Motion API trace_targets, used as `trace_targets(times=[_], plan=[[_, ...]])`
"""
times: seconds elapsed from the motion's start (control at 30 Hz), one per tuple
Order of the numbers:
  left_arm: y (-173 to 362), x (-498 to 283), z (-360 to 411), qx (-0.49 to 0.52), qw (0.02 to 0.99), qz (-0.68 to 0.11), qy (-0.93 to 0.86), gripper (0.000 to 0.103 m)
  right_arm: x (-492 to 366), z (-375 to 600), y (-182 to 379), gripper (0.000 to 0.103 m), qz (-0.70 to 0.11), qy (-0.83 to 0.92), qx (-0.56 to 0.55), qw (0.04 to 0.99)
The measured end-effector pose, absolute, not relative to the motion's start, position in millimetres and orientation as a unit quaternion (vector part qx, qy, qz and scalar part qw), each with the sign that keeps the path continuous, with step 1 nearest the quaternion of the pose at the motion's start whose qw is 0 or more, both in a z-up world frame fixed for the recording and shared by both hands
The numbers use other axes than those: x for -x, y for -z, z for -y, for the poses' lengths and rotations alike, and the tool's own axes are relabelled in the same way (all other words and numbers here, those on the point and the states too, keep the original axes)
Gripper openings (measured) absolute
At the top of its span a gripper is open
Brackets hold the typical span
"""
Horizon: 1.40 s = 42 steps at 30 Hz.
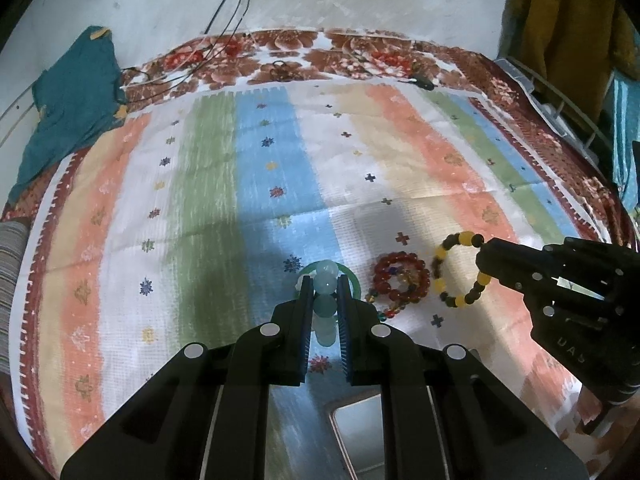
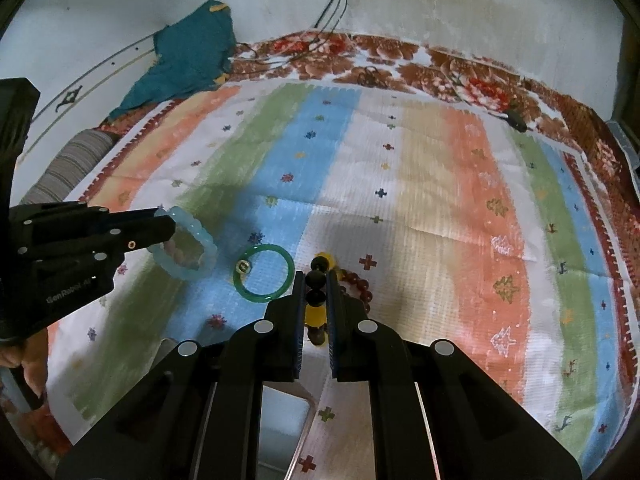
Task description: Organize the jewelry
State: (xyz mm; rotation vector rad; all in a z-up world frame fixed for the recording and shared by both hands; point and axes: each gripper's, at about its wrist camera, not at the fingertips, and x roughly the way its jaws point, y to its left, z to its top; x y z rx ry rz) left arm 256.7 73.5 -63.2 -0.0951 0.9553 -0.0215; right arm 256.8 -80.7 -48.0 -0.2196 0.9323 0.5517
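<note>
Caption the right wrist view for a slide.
Right gripper shut on the yellow-and-black bead bracelet; left gripper holds the pale blue bracelet beside the green bangle.

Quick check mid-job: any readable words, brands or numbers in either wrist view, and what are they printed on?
"GenRobot.AI", faint and partly blurred, on the side of the left tool, seen from the right wrist.
"UAS", only a fragment, the rest cut off in shadow, on the body of the right tool, seen from the left wrist.
Nothing readable on the striped cloth or on the bracelets.
</note>
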Motion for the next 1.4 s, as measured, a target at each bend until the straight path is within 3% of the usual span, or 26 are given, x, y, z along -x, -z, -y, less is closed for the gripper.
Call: trace_targets(times=[0.77, 1.0, 1.4], plan=[[88.7, -257.5, -82.0, 0.038, 0.863, -0.504, -0.021, 0.014, -251.4, 81.5, 49.8, 0.011, -0.454, -0.265, 0.101, 0.845], [107.2, -263.0, -92.9, 0.041, 0.847, -0.529, -0.036, 0.029, -252.5, 77.8, 53.4, 0.011, -0.457, -0.268, 0.107, 0.841], [147.6, -271.4, -106.6, 0.048, 0.815, -0.576, -0.046, 0.030, -255.1, 72.7, 60.0, 0.011, -0.465, -0.268, 0.116, 0.835]])
